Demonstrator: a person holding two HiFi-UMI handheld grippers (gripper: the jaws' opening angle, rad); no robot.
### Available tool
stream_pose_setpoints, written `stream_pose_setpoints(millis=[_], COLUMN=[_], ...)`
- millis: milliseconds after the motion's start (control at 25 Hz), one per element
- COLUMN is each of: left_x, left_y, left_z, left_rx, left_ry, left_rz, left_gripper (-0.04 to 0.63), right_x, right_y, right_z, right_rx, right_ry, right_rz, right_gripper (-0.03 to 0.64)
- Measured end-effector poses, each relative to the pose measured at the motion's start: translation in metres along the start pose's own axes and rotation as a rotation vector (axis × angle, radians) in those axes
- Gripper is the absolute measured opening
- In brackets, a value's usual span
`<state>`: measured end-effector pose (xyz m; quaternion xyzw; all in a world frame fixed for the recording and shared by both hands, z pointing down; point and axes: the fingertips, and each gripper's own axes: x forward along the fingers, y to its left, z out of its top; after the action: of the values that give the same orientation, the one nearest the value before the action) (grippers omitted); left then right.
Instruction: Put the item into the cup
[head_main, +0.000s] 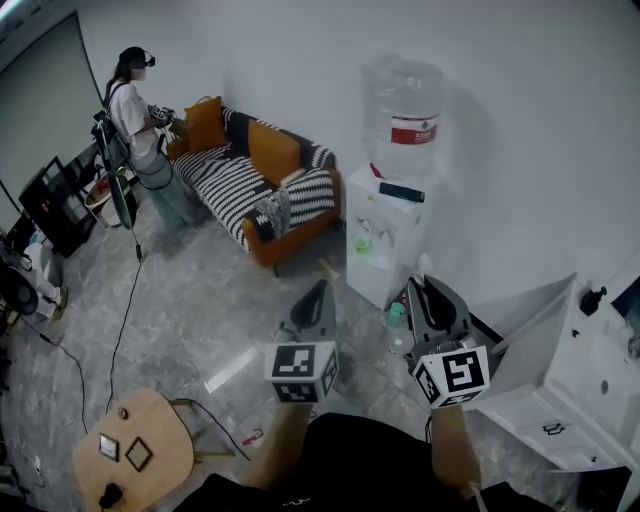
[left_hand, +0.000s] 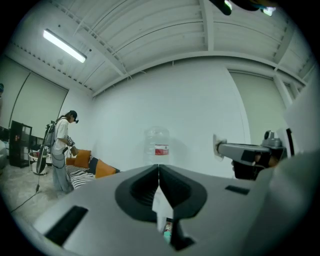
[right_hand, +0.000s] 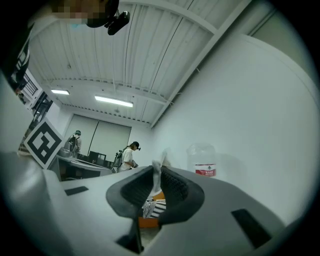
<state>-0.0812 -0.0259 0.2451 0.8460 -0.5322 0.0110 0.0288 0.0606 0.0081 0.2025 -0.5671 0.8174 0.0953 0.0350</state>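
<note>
Grey marble floor (head_main: 200, 310) meets a white wall (head_main: 520, 150); right gripper (head_main: 420, 288) pinches a thin white item (right_hand: 159, 167) at its tips, apparently light, soft and crushable, best gripped gently; left gripper (head_main: 319, 290) jaws closed together, empty.

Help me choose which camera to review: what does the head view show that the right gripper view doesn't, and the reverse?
Only the head view: a round wooden stool and the white dispenser under the bottle. Only the right gripper view: ceiling lights and a thin pale item pinched in the right gripper. Both: the water bottle, the striped sofa and a standing person.
</note>
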Motion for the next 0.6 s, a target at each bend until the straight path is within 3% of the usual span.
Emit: stream_pose_setpoints(millis=[440,600], left_x=[0.110,0.135], left_y=[0.023,0.027], left_z=[-0.011,-0.025], left_rx=[0.025,0.000], left_ry=[0.052,0.090], left_rz=[-0.056,-0.071], left_gripper=[0.014,0.014], right_x=[0.072,0.087], right_y=[-0.027,-0.027], right_z=[-0.017,-0.045], right_rx=[0.009,0.052], right_ry=[-0.038,0.016], right_rz=[0.004,0.018], right_gripper=[0.051,0.051])
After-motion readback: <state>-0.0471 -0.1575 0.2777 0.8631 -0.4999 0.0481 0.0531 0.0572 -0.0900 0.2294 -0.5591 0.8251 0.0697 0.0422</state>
